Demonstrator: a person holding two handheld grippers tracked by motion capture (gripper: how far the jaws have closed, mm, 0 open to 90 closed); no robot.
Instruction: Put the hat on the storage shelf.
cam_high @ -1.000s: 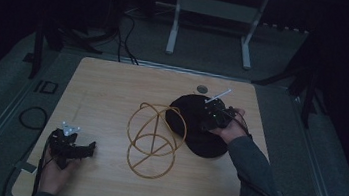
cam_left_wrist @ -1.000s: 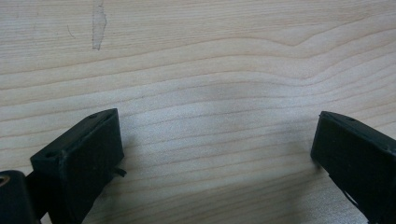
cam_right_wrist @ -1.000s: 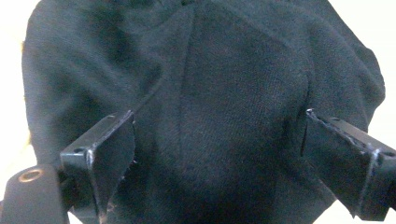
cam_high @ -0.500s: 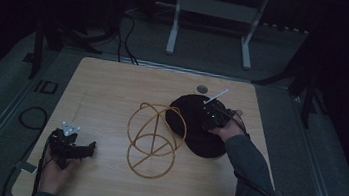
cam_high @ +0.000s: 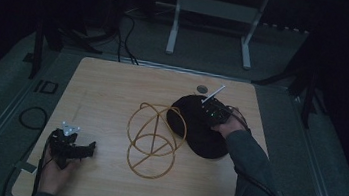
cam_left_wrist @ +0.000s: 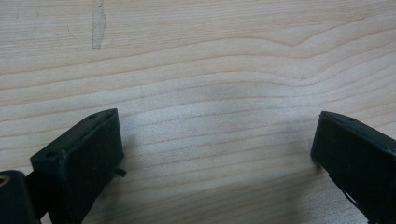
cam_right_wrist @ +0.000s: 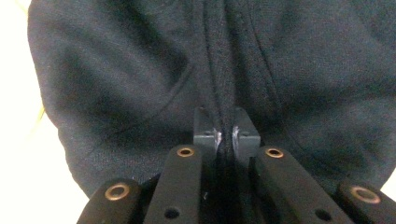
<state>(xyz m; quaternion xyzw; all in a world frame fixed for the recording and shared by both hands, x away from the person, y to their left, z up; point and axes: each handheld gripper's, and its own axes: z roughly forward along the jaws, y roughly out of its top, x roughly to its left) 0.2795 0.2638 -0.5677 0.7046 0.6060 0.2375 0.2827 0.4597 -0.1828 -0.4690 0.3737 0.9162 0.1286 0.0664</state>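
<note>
One dark cloth (cam_high: 198, 131) is spread on the right part of the wooden table (cam_high: 113, 90), just beside a wire frame of golden rings (cam_high: 153, 140). A raised fold of it (cam_right_wrist: 226, 126) is pinched by the right gripper (cam_high: 213, 114), whose jaws have just been closing; the forearm is stretched in from the lower right. The left gripper (cam_high: 71, 147) is rested low at the near left corner, jaws spread wide over bare wood.
</note>
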